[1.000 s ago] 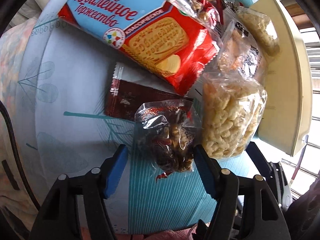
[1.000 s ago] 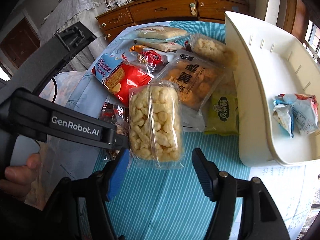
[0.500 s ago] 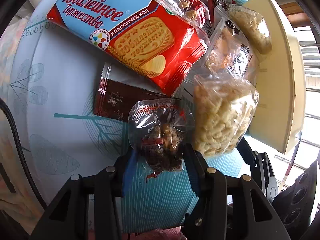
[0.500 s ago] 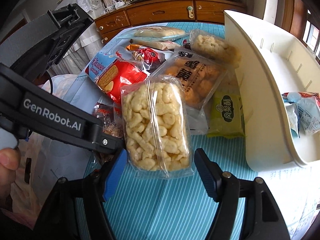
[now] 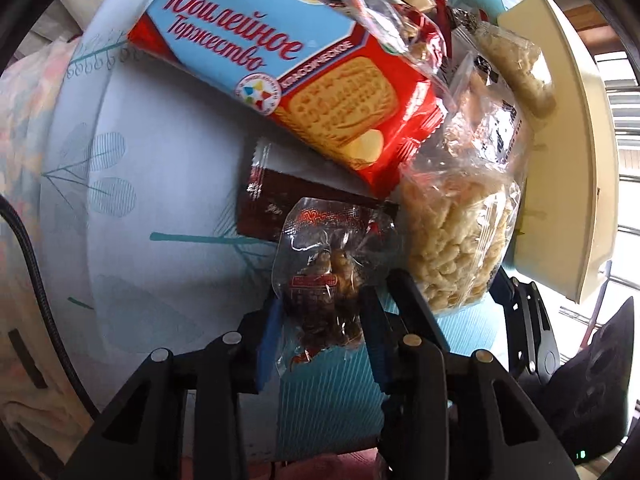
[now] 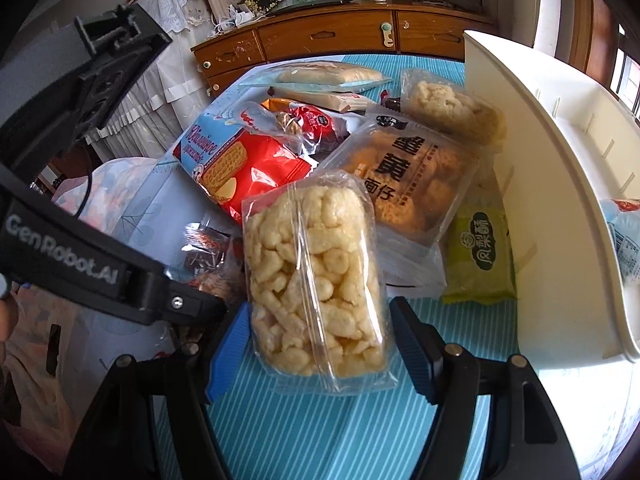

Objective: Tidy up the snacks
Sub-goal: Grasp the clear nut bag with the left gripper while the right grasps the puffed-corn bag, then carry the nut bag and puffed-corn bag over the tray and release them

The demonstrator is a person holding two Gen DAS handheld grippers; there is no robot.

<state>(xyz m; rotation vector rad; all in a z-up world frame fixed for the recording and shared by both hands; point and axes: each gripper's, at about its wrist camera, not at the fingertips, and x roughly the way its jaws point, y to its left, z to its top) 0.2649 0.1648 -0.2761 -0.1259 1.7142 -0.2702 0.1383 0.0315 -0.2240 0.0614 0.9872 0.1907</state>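
My left gripper (image 5: 322, 326) is shut on a small clear bag of nut brittle (image 5: 332, 268), held at its near end just above the table. My right gripper (image 6: 316, 344) is open, its fingers on either side of a clear pack of puffed corn sticks (image 6: 316, 276) that lies on the teal striped cloth (image 6: 320, 432); whether the pads touch it I cannot tell. That pack also shows in the left wrist view (image 5: 460, 240). A white tray (image 6: 560, 200) stands to the right and holds a small blue and white packet (image 6: 628, 236).
A pile of snacks lies behind: a red and blue biscuit pack (image 5: 288, 76), a dark brown wrapper (image 5: 276, 208), a bag of golden crackers (image 6: 404, 176), a green packet (image 6: 480, 256) and several others. A wooden dresser (image 6: 340, 36) stands beyond the table.
My left gripper closed on the nut brittle bag. My right gripper moved forward so its fingers now flank the corn sticks pack.
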